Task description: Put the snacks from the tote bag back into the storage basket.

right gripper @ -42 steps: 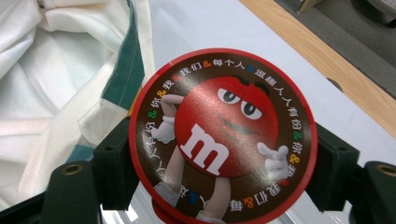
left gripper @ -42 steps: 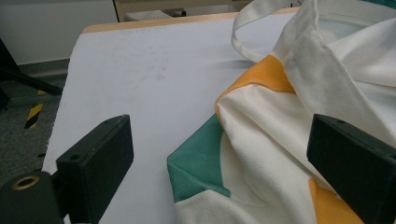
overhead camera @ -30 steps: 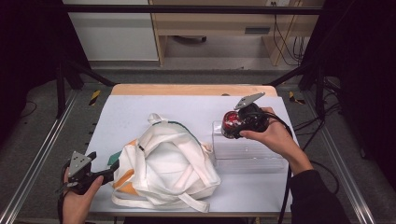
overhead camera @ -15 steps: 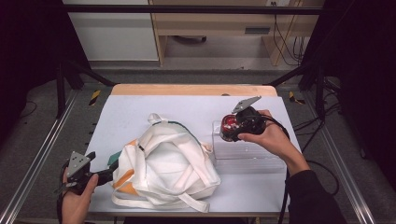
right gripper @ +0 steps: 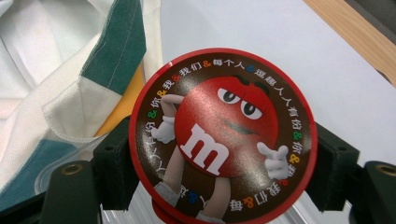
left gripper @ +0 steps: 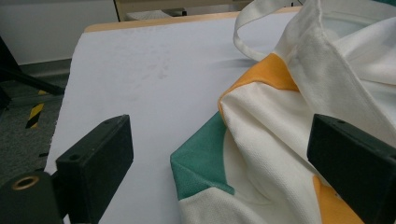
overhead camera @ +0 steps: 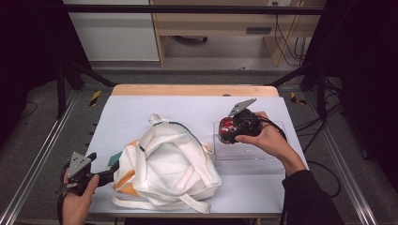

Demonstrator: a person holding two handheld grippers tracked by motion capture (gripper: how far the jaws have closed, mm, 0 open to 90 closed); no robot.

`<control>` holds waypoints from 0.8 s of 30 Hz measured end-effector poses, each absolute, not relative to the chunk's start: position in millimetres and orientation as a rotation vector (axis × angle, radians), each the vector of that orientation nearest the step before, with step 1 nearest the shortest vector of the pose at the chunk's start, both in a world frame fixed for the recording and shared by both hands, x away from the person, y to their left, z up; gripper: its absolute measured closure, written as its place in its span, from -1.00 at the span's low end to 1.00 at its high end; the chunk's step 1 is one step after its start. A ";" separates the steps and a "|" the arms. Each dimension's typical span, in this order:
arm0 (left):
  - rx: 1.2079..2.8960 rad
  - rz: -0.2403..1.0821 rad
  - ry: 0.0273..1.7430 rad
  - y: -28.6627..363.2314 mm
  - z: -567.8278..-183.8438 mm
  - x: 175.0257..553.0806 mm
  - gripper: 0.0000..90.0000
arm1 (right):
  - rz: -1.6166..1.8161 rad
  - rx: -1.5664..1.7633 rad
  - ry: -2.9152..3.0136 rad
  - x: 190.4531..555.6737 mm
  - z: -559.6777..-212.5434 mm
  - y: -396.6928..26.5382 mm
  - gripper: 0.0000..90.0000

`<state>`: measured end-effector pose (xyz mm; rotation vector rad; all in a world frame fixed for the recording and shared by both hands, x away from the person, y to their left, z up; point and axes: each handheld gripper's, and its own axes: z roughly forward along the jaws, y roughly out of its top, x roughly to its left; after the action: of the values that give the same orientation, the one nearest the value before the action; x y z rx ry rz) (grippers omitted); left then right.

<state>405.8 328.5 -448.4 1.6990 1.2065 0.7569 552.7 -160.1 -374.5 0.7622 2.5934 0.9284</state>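
The white bag point(overhead camera: 166, 171) lies on the table point(overhead camera: 197, 105); the left gripper point(left gripper: 219, 163) gapes unclenched at its corner. The right gripper point(right gripper: 219, 154) clasps the round red tin point(right gripper: 223, 135) above the clear box point(overhead camera: 263, 154); next probably carry it into the bag

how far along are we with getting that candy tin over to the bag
Done: the right gripper has the round tin clamped between its jaws, above the clear plastic box. In hand: the left gripper sits open at the white bag's corner, not pinching it. Left: probably opening the bag and putting the tin in.
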 end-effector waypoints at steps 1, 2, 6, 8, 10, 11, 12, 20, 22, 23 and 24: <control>1.699 0.757 1.207 328.5 -448.4 405.8 -0.83 | 0.926 0.759 2.595 553.3 -375.4 -159.3 -0.42; 1.700 0.756 1.206 328.4 -448.5 405.8 -0.83 | 0.926 0.762 2.597 553.6 -376.6 -158.2 -0.42; 1.704 0.755 1.204 328.2 -448.6 405.9 -0.83 | 0.925 0.750 2.607 555.0 -381.2 -155.3 -0.42; 1.706 0.756 1.201 327.9 -448.6 406.1 -0.83 | 0.930 0.756 2.611 555.2 -383.5 -153.6 -0.42; 1.709 0.754 1.198 327.6 -448.7 406.2 -0.83 | 0.925 0.758 2.616 555.5 -385.0 -152.5 -0.42; 1.710 0.753 1.198 327.6 -448.7 406.2 -0.83 | 0.921 0.760 2.617 555.8 -385.9 -152.0 -0.42; 1.711 0.753 1.198 327.4 -448.8 406.2 -0.83 | 0.924 0.760 2.618 556.2 -386.6 -151.6 -0.42; 1.718 0.752 1.198 327.8 -449.2 406.6 -0.83 | 0.908 0.765 2.626 558.9 -393.4 -149.2 -0.42; 1.716 0.751 1.198 327.9 -449.2 406.5 -0.83 | 0.905 0.757 2.630 559.7 -394.9 -148.9 -0.42; 1.716 0.751 1.198 327.9 -449.2 406.5 -0.83 | 0.895 0.755 2.633 560.1 -395.3 -148.7 -0.42; 1.715 0.752 1.199 328.0 -449.0 406.5 -0.84 | 0.897 0.758 2.632 560.4 -396.1 -148.2 -0.42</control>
<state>406.5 328.0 -449.0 1.7147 1.1993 0.7518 560.4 -148.2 -396.1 0.7580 2.6316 0.8968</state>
